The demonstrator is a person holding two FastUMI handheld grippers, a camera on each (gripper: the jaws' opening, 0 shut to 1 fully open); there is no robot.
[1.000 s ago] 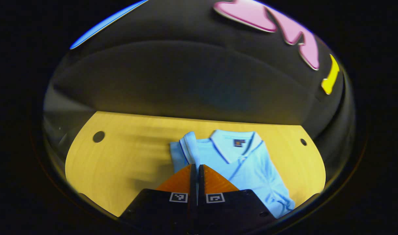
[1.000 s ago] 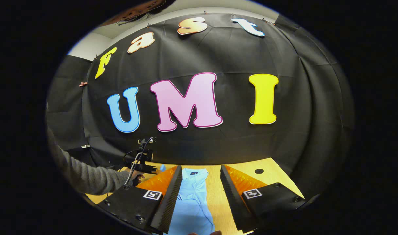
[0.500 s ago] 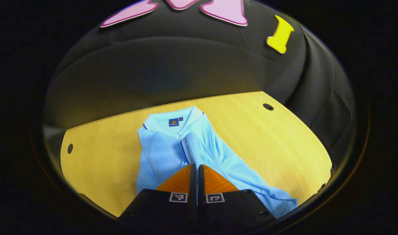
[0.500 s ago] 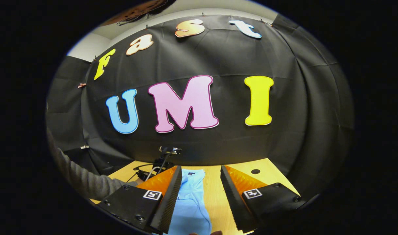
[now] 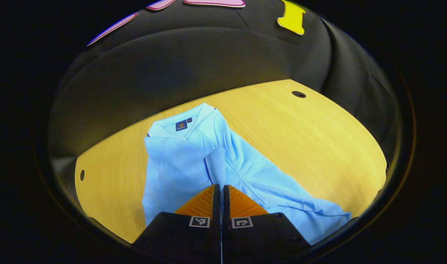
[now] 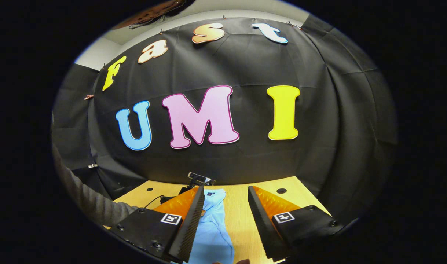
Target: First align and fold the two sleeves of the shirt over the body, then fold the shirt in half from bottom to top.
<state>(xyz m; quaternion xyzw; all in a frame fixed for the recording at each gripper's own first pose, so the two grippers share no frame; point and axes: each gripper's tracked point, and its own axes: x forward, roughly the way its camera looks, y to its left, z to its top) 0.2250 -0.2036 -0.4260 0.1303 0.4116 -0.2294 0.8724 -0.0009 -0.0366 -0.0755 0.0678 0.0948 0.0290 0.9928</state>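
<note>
A light blue polo shirt [image 5: 179, 165] lies collar-away on the yellow wooden table [image 5: 300, 132]. In the left gripper view my left gripper [image 5: 220, 187] is shut, and the dark-edged sleeve cuff [image 5: 209, 167] runs into its fingertips over the shirt's body. The shirt's lower part trails off to the right [image 5: 311, 216], wrinkled. In the right gripper view my right gripper [image 6: 225, 189] hovers open above the shirt [image 6: 212, 227], with nothing between its fingers. The left gripper's camera top [image 6: 199, 178] peeks out behind the right gripper's left finger.
The table has a round hole at the far right [image 5: 299, 94] and another at the left edge [image 5: 82, 175]. A person's grey sleeve [image 6: 87, 205] reaches in from the left. The black cloth wall stands close behind the table.
My left gripper has carried the sleeve from the shirt's left side across onto its body and come lower. The right gripper has barely shifted and stays open.
</note>
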